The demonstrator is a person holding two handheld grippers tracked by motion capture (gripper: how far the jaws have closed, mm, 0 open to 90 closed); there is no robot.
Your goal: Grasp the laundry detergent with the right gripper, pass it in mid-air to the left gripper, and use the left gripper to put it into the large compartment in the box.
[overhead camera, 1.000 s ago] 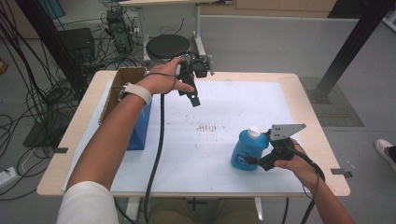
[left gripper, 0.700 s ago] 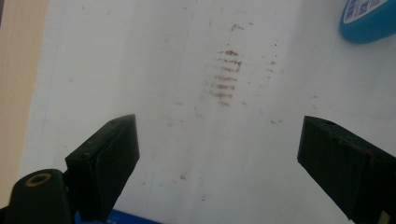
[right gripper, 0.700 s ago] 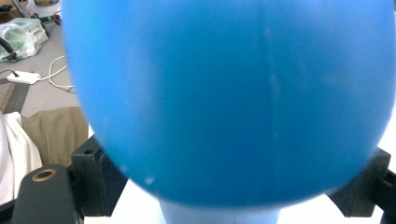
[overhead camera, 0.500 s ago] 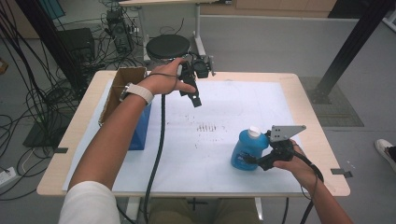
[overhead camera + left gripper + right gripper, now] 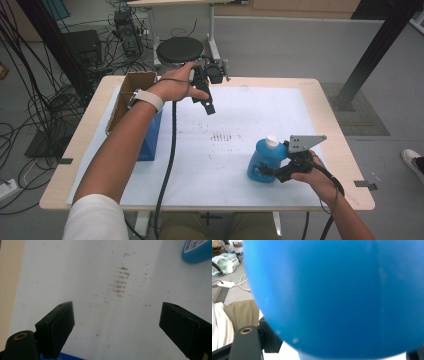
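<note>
A blue plastic bottle (image 5: 260,161) with a white cap stands upright on the white mat at the front right. My right gripper (image 5: 268,171) is shut on its lower body from the right side. In the right gripper view the bottle (image 5: 337,297) sits close up between the jaws. My left gripper (image 5: 210,93) hangs above the far left-middle of the table, held by a hand with a white wristband. It is open (image 5: 116,315), with nothing between the jaws and only the mat below. The bottle's edge (image 5: 197,250) appears far off in that view.
An open cardboard box (image 5: 129,95) stands at the table's left edge with a blue container (image 5: 150,136) against its near side. Brown smudges (image 5: 225,136) mark the mat's middle. A round black stool (image 5: 180,50) stands beyond the far edge, and cables cover the floor at left.
</note>
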